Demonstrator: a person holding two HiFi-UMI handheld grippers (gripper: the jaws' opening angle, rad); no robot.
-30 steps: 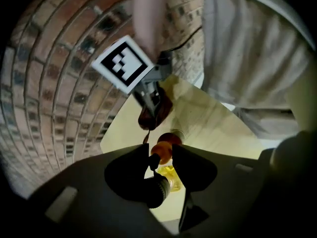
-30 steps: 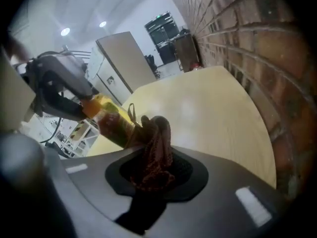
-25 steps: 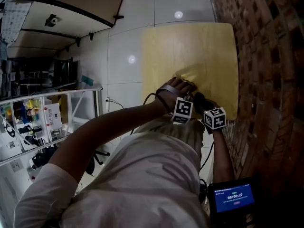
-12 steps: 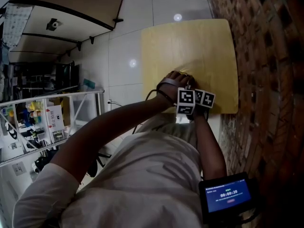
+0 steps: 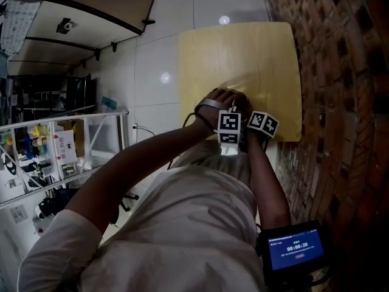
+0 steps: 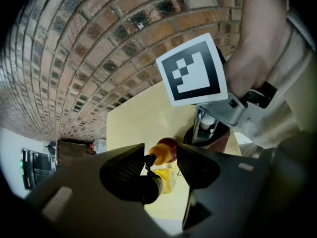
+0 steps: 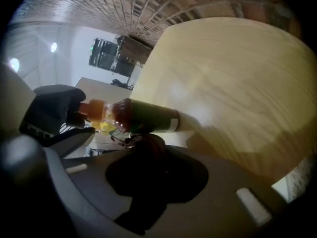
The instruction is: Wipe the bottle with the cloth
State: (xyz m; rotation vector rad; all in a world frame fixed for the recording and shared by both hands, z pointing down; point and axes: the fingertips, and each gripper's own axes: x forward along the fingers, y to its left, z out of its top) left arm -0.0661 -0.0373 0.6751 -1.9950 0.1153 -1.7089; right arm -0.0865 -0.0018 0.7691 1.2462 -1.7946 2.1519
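Both grippers [image 6: 161, 157] [image 7: 142, 140] closer (left opening round bottle [image 7: 146, 115])

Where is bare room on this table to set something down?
The table is bare from its middle to the far edge, between brick wall and floor. The near edge is crowded: the left gripper, jaws opening around the bottle cap, the right gripper and the cloth bunch there.

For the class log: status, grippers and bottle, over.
Left gripper opening, orange cap between jaws. Right gripper shut on dark plastic bottle. Yellow cloth beside cap.
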